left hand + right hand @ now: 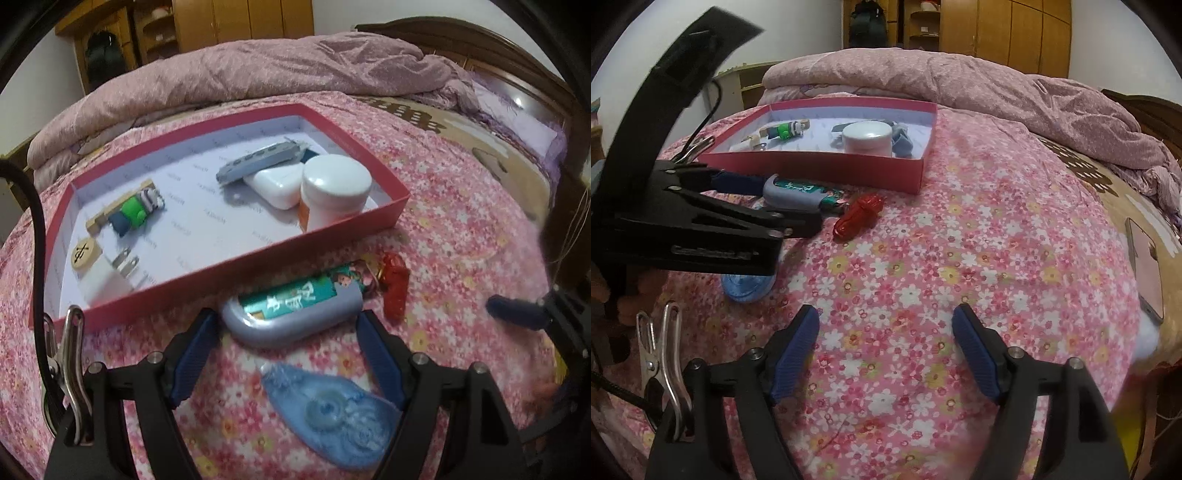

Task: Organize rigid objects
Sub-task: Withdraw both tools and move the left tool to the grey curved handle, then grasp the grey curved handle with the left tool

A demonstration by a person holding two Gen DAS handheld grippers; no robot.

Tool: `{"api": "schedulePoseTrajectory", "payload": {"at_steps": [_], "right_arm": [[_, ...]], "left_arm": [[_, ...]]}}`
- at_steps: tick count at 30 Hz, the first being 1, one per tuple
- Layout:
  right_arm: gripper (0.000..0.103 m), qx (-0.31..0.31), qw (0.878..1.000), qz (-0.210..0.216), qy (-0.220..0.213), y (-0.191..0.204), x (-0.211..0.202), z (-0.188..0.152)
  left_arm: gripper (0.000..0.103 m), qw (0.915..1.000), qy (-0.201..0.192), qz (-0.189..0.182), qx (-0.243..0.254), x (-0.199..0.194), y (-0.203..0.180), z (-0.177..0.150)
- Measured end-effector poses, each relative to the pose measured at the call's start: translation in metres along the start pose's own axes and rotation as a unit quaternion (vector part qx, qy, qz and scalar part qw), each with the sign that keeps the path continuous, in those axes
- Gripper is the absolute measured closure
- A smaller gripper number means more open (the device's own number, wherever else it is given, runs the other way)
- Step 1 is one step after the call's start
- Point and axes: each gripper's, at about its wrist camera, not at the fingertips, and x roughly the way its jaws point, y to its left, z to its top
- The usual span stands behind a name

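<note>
A: State the position of the left gripper [288, 332].

B: Its jaws stand wide apart with nothing pressed between the blue pads [194, 354]. The grey case [295, 317] with a green printed packet inside lies on the flowered bedspread [960, 258] just ahead of the fingertips, roughly centred on the gap. The side view from the right wrist shows the left fingers reaching alongside the case's near end; contact cannot be confirmed.

A: Other loose items near that gripper?

B: A blue tape dispenser [332, 413] lies between the two fingers, nearer the camera than the case. A red toy car [858, 218] lies just beside the case's far right end, close to the box wall.

A: Location of the red box [332, 225]?

B: Directly beyond the grey case, on the bedspread. It holds a white jar [332, 192] in the right corner, a white charger block [275, 186] touching it, a grey flat tool [262, 158] behind these, a small figure [133, 210] at left, a wooden disc [85, 253] and a white plug adapter [110, 277] in the near left corner.

A: State of the right gripper [886, 343].

B: Jaws wide, empty. Only bare bedspread lies between its fingers. The red toy car is ahead and to its left, well apart. A phone [1145, 269] lies at the far right.
</note>
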Motion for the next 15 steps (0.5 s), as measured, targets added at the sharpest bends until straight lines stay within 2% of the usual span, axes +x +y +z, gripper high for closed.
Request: {"api": "schedulePoseTrajectory", "payload": {"at_steps": [12, 15], "right_arm": [[0.012, -0.008, 1.0, 0.011, -0.009, 0.0029, 0.0023, -0.002], [0.011, -0.009, 1.0, 0.013, -0.009, 0.0034, 0.0028, -0.002]], "left_arm": [[0.022, 0.9977, -0.014, -0.025, -0.061, -0.0007, 0.007, 0.0043], [0.023, 0.998, -0.013, -0.022, -0.058, -0.0008, 0.0069, 0.0043]]}}
